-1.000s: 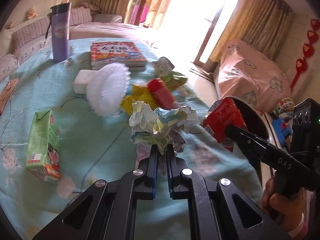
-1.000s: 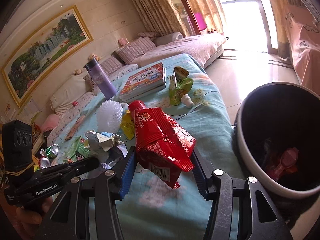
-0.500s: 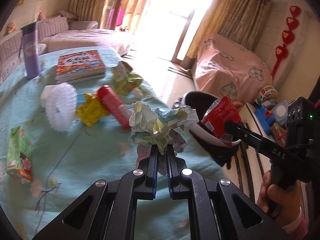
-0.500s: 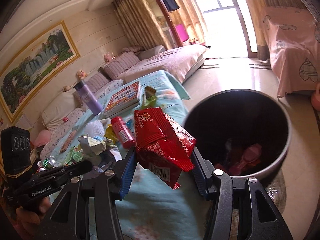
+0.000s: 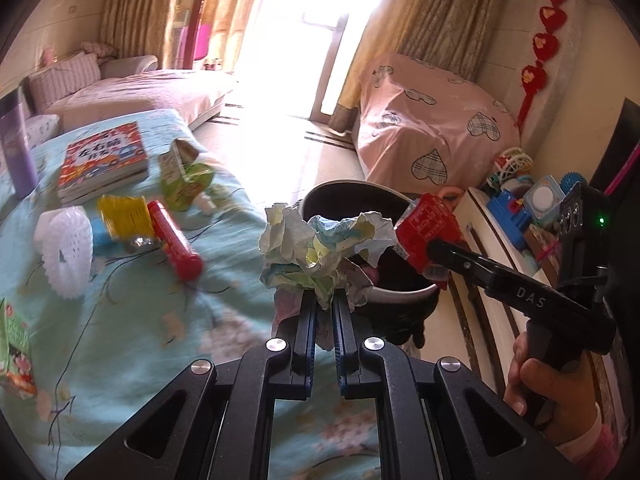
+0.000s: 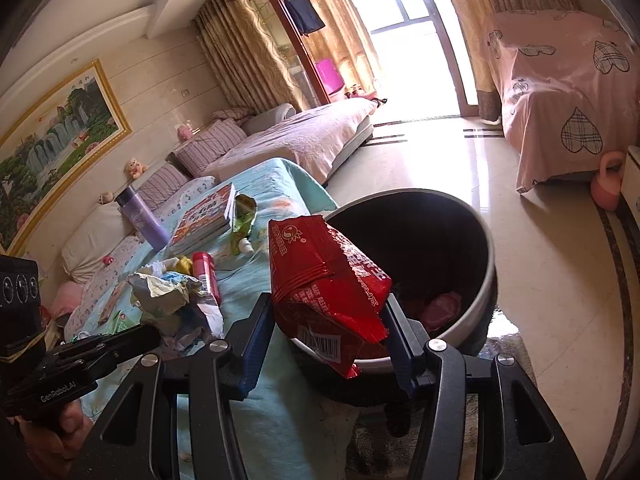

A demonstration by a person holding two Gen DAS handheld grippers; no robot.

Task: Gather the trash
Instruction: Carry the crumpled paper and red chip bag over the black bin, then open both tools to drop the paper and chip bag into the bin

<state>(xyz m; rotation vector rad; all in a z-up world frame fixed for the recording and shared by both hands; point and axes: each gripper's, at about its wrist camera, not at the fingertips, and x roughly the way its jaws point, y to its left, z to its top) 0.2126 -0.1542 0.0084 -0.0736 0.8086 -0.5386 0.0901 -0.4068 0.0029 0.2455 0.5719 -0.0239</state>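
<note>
My left gripper (image 5: pixel 324 304) is shut on a crumpled paper wad (image 5: pixel 320 248), held at the table's edge beside the black trash bin (image 5: pixel 340 192). My right gripper (image 6: pixel 328 320) is shut on a red snack bag (image 6: pixel 324 276), held over the near rim of the bin (image 6: pixel 490 264). The bin holds some pink and red trash. The red bag also shows in the left wrist view (image 5: pixel 428 232), over the bin's right rim. The wad shows in the right wrist view (image 6: pixel 164 292).
On the turquoise tablecloth (image 5: pixel 140 320) lie a red tube (image 5: pixel 174 240), yellow wrapper (image 5: pixel 122 216), green pouch (image 5: pixel 182 180), white foam net (image 5: pixel 66 252), green carton (image 5: pixel 14 348), book (image 5: pixel 100 160) and purple bottle (image 5: pixel 16 148). A toy shelf (image 5: pixel 520 208) stands right of the bin.
Both grippers have moved right, from over the table toward the bin. The red bag now hangs over the bin's rim, and the paper wad has reached the table's edge.
</note>
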